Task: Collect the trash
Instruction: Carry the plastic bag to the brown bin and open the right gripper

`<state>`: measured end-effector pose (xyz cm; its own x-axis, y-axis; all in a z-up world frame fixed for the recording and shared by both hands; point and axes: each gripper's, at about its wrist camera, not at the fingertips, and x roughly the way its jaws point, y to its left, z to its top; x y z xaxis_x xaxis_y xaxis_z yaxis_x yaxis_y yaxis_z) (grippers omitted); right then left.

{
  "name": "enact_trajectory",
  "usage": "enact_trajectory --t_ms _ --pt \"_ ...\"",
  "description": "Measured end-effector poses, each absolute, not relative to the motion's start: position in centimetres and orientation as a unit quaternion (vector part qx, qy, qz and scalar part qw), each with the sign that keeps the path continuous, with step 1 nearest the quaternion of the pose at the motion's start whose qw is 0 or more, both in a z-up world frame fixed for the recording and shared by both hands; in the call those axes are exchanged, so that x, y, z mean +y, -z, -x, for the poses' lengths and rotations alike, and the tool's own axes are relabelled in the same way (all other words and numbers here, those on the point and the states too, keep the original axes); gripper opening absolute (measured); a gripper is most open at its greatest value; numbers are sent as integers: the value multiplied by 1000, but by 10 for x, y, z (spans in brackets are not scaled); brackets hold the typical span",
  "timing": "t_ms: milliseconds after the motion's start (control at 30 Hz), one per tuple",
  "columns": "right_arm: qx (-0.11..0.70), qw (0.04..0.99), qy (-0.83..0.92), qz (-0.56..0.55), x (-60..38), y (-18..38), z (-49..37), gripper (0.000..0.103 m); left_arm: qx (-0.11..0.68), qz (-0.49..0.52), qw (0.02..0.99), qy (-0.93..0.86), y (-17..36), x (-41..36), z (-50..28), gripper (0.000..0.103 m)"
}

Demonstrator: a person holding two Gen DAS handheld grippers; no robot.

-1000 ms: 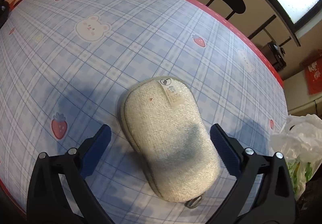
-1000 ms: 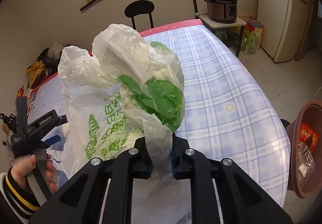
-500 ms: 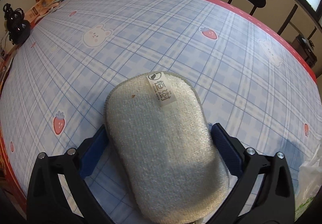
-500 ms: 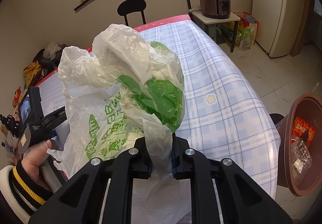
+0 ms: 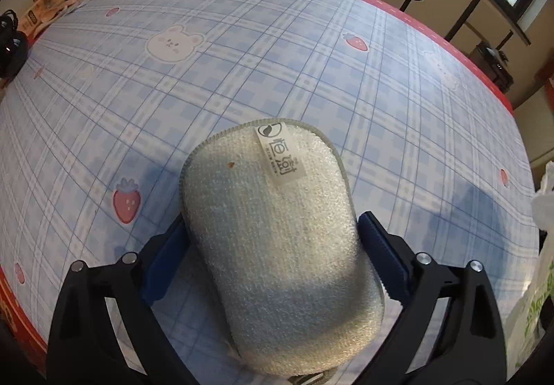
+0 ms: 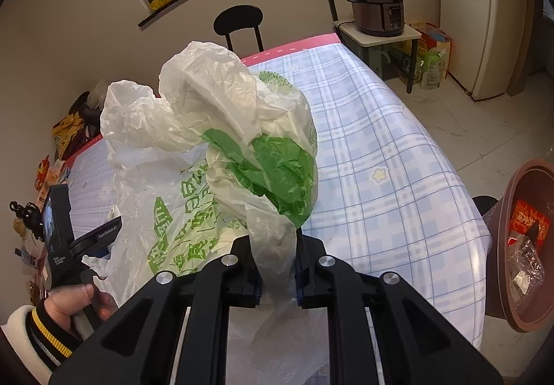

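A grey-white scrubbing sponge (image 5: 273, 239) with a white label lies on the blue checked tablecloth (image 5: 242, 56). My left gripper (image 5: 273, 257) is shut on the sponge, its blue pads pressing both long sides. My right gripper (image 6: 277, 267) is shut on a white and green plastic bag (image 6: 221, 142) and holds it up above the table. The bag's edge shows at the right of the left wrist view (image 5: 543, 198). The left gripper's handle and the hand holding it show in the right wrist view (image 6: 69, 246).
A brown trash bin (image 6: 519, 246) with wrappers inside stands on the floor beyond the table's right edge. A black chair (image 6: 239, 21) is at the far side. A pressure cooker (image 6: 377, 9) sits on a side stand. Snack packets (image 5: 59, 4) lie at the far left corner.
My left gripper has closed in on the sponge until both pads touch its sides. My right gripper has kept its hold on the bag and barely moved.
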<state>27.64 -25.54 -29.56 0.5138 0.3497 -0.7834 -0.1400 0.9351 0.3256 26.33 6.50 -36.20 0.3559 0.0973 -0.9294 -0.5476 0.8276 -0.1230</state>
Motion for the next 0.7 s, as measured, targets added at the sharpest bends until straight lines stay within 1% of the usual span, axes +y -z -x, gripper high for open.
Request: enact_trajectory --t_ms 133,467,700 --pt "469 862 -154 -117 -246 289 -268 14 518 234 808 -154 356 86 -230 93" --pt "462 859 -185 -121 -215 278 -247 14 478 188 849 -125 309 119 -155 93" --pt "447 864 -191 -131 -220 270 -234 14 446 169 870 -124 271 117 -135 93"
